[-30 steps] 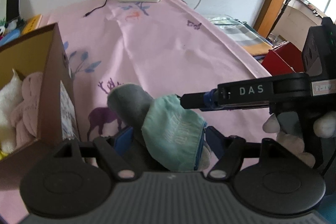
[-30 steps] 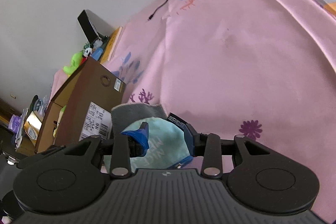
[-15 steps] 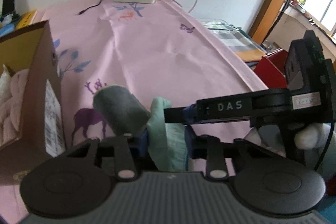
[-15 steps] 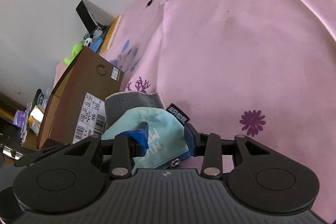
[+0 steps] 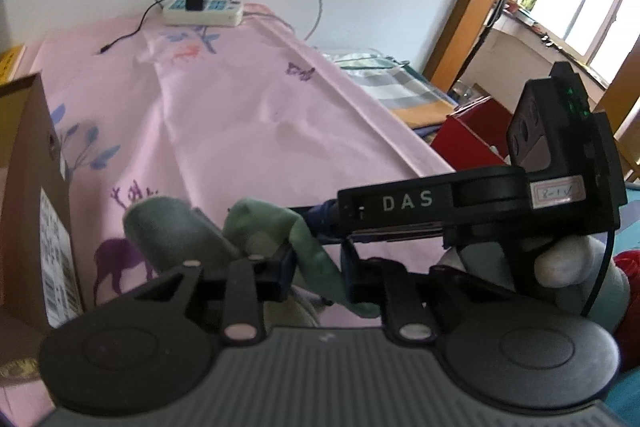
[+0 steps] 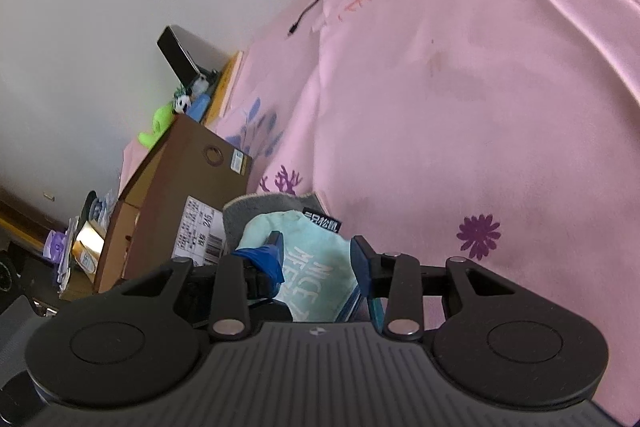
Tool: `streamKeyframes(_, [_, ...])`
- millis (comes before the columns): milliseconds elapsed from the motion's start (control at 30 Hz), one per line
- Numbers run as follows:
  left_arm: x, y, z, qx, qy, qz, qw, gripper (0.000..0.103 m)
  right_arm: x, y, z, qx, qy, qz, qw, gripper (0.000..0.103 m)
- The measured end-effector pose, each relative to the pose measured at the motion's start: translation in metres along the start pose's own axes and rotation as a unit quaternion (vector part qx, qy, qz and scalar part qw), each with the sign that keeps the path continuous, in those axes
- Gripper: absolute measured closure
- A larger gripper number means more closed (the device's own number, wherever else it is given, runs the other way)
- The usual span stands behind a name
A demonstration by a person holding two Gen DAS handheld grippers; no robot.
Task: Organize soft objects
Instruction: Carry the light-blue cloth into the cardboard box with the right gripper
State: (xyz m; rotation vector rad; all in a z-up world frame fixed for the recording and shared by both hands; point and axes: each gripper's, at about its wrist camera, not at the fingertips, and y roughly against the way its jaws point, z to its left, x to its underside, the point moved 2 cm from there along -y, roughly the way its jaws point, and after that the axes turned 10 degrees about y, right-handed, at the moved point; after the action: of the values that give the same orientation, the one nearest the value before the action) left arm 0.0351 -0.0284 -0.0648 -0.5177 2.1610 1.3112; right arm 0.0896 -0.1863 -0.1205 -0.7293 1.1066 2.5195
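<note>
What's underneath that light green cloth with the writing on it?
A grey cloth lies under the light green cloth, showing past its far edge with a black tag. The part beneath the green is covered, as is the pink sheet below.
</note>
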Motion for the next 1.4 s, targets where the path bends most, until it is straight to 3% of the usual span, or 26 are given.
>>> streamKeyframes(400, [-0.026,0.063,0.004,0.012,-0.033,-0.084,0.9958,0.088,-0.022,0.019,0.04,-0.046,-0.024,-0.074,0.996,0.082])
streamKeyframes(833, [-0.028,0.149,0.071,-0.04,-0.009,-0.166,0.9853,0.088,-0.048,-0.028,0.135,-0.115,0.044,-0.082,0.989,0.082])
streamKeyframes(1100, [-0.015,0.175,0.12,-0.065,0.028,-0.171,0.9828,0.088,-0.041,-0.072,0.182,-0.123,0.09,-0.055,0.987,0.082])
streamKeyframes(1400, [-0.004,0.166,0.166,-0.061,0.051,-0.141,0.9868,0.088,-0.026,-0.112,0.201,-0.082,0.128,-0.035,0.988,0.083])
